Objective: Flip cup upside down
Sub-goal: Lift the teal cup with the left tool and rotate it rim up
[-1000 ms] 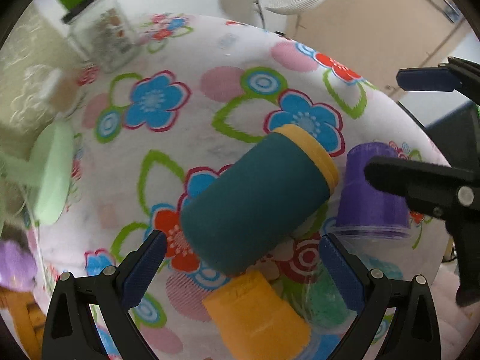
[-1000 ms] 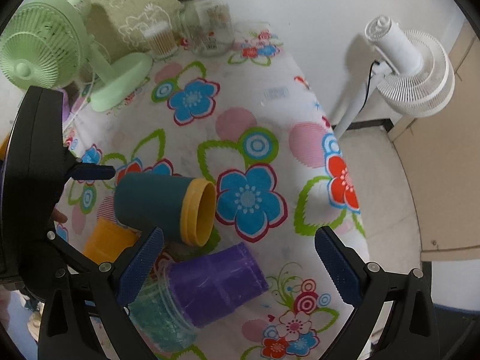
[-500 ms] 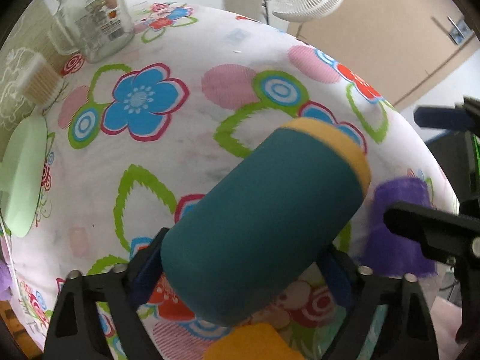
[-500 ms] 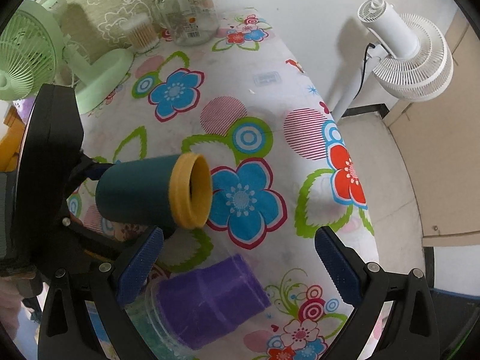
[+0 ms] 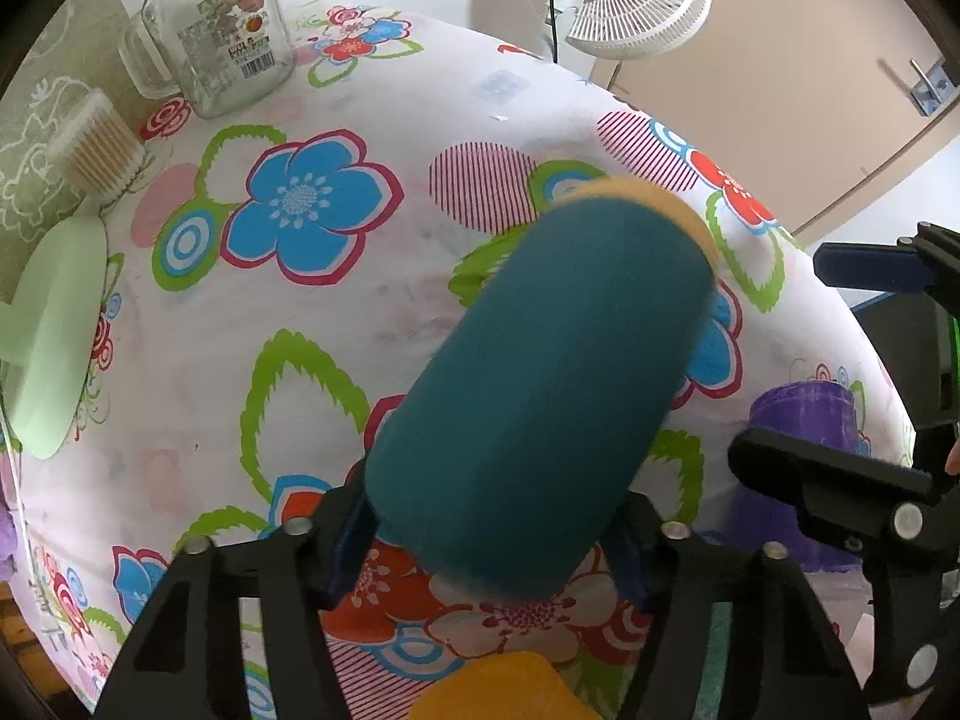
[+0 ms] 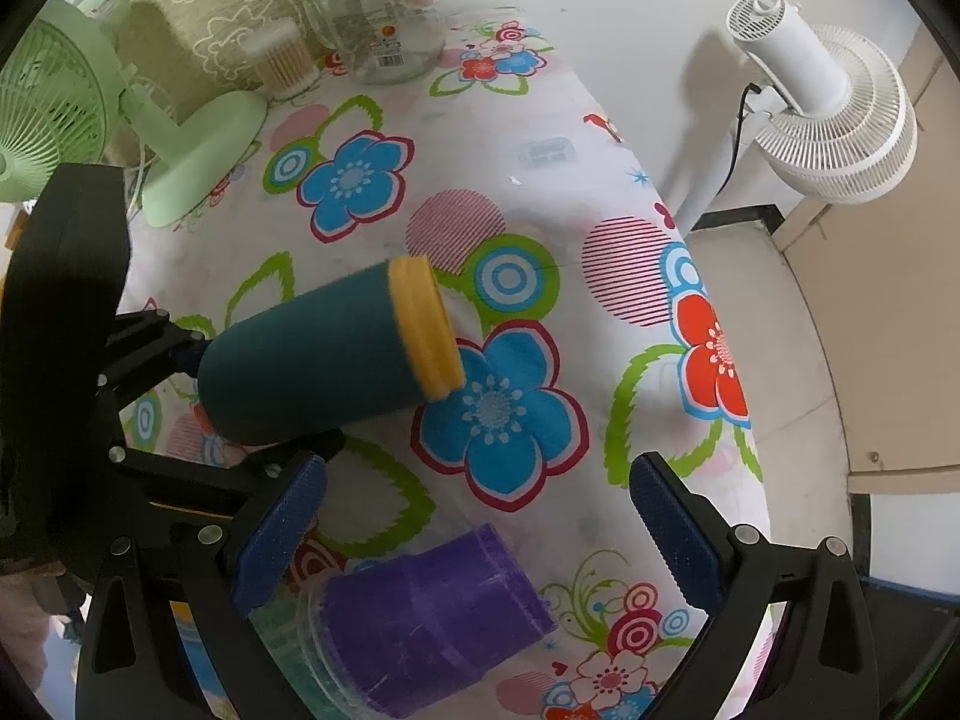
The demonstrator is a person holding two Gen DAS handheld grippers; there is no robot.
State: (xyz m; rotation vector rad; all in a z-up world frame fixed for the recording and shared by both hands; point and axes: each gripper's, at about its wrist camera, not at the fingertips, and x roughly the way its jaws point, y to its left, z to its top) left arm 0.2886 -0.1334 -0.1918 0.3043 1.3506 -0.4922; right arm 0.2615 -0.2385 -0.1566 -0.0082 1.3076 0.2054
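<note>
A dark teal cup (image 5: pixel 540 384) with a yellow rim is held off the floral tablecloth (image 5: pixel 336 312), lying nearly on its side with its rim pointing away. My left gripper (image 5: pixel 492 546) is shut on the cup's base end. In the right wrist view the teal cup (image 6: pixel 324 360) hangs above the cloth, with the left gripper's black frame at its left. My right gripper (image 6: pixel 480 534) is open and empty, above a purple cup (image 6: pixel 432 612).
The purple cup (image 5: pixel 804 414) stands mouth down beside a clear cup. An orange cup (image 5: pixel 504 690) is near the front edge. A glass jar (image 6: pixel 384 18), cotton swab box (image 6: pixel 282 60) and green fan (image 6: pixel 108 120) stand at the back. A white fan (image 6: pixel 822 108) is off the table's right.
My left gripper closed on the teal cup and lifted it off the cloth, carrying it forward. The right gripper stayed open and shifted slightly.
</note>
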